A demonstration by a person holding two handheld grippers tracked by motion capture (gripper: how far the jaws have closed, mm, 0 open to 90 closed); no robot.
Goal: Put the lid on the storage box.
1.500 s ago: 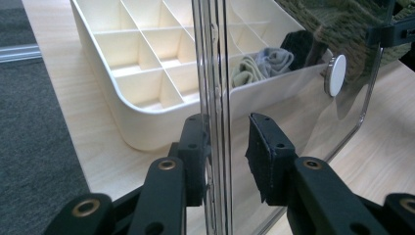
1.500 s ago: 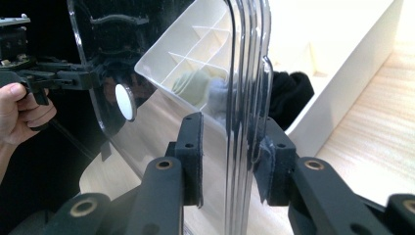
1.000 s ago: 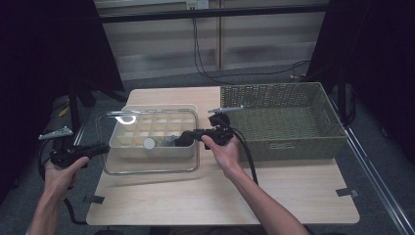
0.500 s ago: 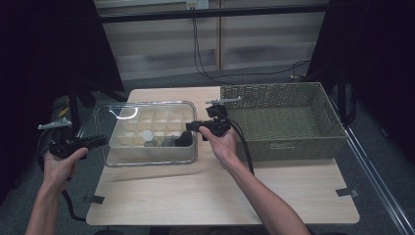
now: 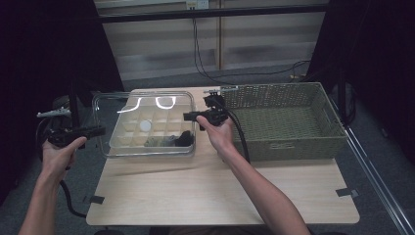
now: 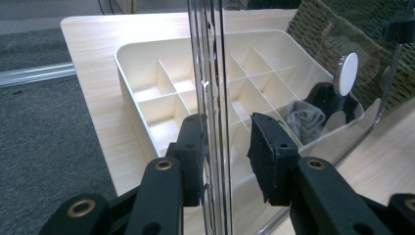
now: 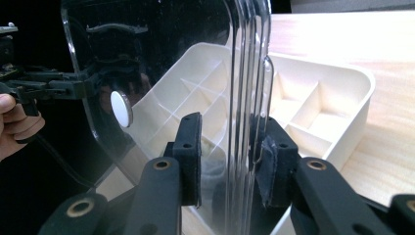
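At the left edge of the high view, the left gripper (image 5: 98, 131) is held level in the person's left hand (image 5: 61, 155), off the side of the pale wooden table (image 5: 220, 191), its jaws pointing toward the clear plastic lid with rounded corners (image 5: 147, 122). From the left gripper view its black pads (image 6: 266, 164) stand on either side of the lid's ribbed rim, clamped on it, with the lid standing on edge between them. Below the lid sits the cream plastic tray divided into square compartments (image 6: 161, 93), resting on the table; a grey crumpled cloth (image 6: 304, 120) lies in one compartment near its end, just beside a dark item. A small white round disc (image 5: 145, 126) is fixed to the lid's clear panel. Next comes the right gripper (image 5: 190, 116), held in the right hand (image 5: 218, 132); in the right gripper view its pads (image 7: 191, 156) close on the lid's opposite rim. Farthest right, the olive-green woven rectangular basket (image 5: 288, 142) stands on the table, just beside the right hand.
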